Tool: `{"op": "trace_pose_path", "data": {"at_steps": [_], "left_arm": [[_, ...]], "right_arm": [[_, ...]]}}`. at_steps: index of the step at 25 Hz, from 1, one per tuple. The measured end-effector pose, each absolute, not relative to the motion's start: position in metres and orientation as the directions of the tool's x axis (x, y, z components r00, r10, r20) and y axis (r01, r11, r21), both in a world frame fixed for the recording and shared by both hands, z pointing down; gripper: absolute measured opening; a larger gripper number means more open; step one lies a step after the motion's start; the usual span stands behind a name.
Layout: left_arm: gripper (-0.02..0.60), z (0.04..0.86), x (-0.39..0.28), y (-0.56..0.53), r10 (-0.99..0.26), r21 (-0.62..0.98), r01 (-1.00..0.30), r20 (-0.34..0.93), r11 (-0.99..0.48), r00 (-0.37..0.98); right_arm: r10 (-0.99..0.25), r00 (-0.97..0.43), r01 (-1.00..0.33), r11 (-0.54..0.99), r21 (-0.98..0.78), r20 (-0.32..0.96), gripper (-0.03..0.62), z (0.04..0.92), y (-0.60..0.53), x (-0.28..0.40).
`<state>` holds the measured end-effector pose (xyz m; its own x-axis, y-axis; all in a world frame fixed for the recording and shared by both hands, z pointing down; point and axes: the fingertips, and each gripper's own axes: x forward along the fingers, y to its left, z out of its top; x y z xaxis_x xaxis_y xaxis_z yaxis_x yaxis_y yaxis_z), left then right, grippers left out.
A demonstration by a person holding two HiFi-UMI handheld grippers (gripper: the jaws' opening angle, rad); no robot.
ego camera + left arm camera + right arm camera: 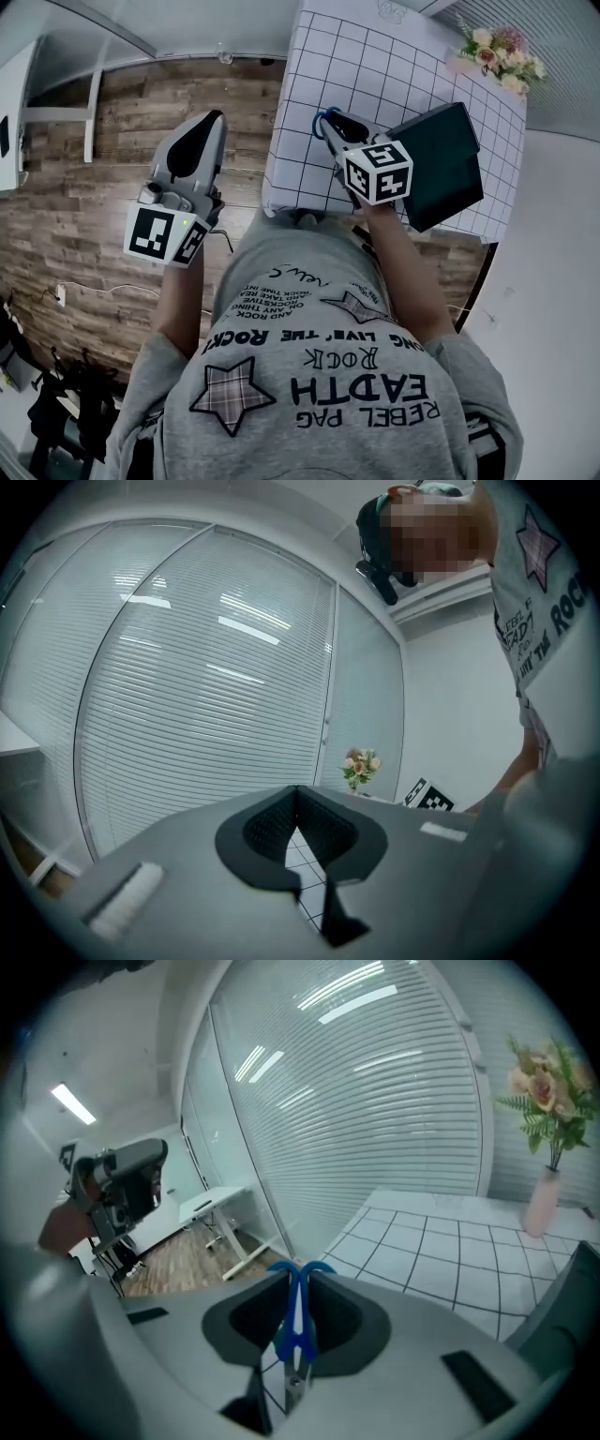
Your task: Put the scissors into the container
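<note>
Two grippers are held out in front of the person. Left gripper (212, 120) hangs over the floor (112, 187) beside the worktop (375, 66), its jaws together with nothing between them; it has no part in this step. Right gripper (298, 1274) is clamped on the scissors (296, 1321): the blue handles are pressed between the pads, the loops stick out beyond the tips, and the blades point back under the gripper. So the scissors are in the air above the near part of the worktop, not yet in the container (441, 159), which lies just to the right and a little further. I think the good way is to carry them over the container, lower until they are inside, and only then open the jaws. Flowers (497, 52) stand at the far corner, well apart
</note>
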<state>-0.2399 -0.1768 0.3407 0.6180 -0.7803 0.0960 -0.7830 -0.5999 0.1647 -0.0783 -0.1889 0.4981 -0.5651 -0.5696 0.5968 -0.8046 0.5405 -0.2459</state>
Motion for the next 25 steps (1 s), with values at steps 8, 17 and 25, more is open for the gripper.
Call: {"op": "trace_pose_path", "data": {"at_steps": [8,17,25], "left_arm": [[0.009,0.331,-0.229,-0.176,-0.763,0.148,-0.765,0.084,-0.626,0.641],[0.008,0.322,-0.216,-0.169,-0.74,0.13,-0.742,0.075,-0.658,0.669],[0.009,0.315,-0.208,-0.159,-0.721,0.113,-0.722,0.056,-0.682,0.69]], "right_arm": [[-0.627,-0.648,-0.761,0.521,-0.386,0.431,0.075,0.44,-0.18,-0.063],[-0.731,-0.615,-0.761,0.45,-0.467,0.298,0.075,0.382,-0.172,-0.019],[-0.824,-0.501,-0.814,0.345,-0.466,0.266,0.075,0.356,-0.144,0.046]]}}
